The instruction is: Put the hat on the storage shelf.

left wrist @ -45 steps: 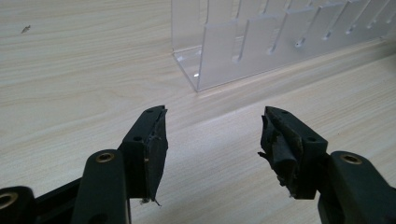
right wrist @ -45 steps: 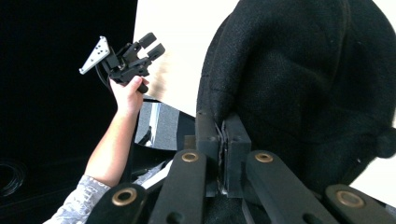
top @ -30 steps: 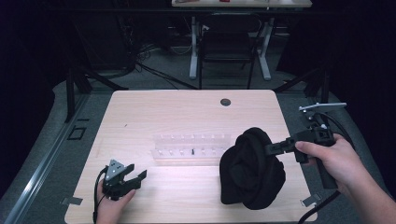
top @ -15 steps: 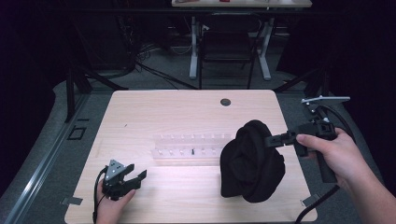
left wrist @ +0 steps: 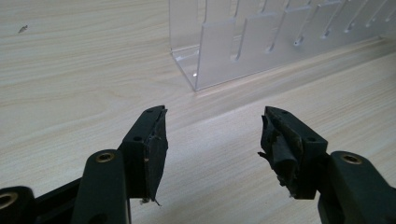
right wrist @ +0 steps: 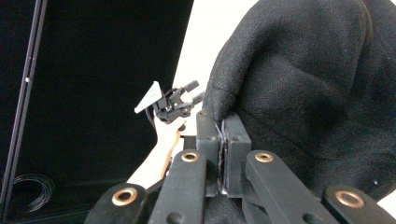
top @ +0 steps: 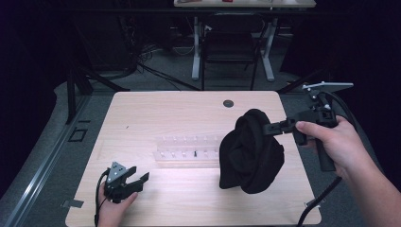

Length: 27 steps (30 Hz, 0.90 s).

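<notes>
Left hand-held gripper is sitting at the near left corner of the counter, jaws spread wide, nothing between them. Right hand-held gripper is clamping tight on a pinch of the black cloth at its upper edge, so the cloth is hanging over the counter's right side, low end looking like it's touching the top. It's reading as soft, floppy knit, light, not fragile; it's drooping from one grip point, so a second pinch on a free edge should spread it. Clear plastic rack is lying mid-counter, just left of the cloth.
</notes>
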### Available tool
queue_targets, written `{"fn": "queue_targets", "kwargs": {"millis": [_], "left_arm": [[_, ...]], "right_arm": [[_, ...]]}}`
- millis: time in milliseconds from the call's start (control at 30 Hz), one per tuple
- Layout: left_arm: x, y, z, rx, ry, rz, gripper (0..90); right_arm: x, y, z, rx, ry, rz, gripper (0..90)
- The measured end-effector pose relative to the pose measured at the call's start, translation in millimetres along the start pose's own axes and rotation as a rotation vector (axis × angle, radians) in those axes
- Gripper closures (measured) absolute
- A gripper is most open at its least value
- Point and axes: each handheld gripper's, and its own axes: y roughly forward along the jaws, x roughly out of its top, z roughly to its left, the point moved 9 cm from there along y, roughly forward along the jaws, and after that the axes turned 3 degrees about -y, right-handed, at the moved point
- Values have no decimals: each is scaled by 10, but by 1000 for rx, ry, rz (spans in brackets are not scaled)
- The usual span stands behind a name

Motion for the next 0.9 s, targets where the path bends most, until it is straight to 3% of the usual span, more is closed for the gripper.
{"fn": "queue_targets", "kwargs": {"millis": [433,900], "left_arm": [[-2,-9,8,-6,3,9,409],[3,-8,13,-7,5,8,409]], "right_arm": [[193,113,130,6,-5,-5,883],[400,136,160,11,0,-41,883]]}}
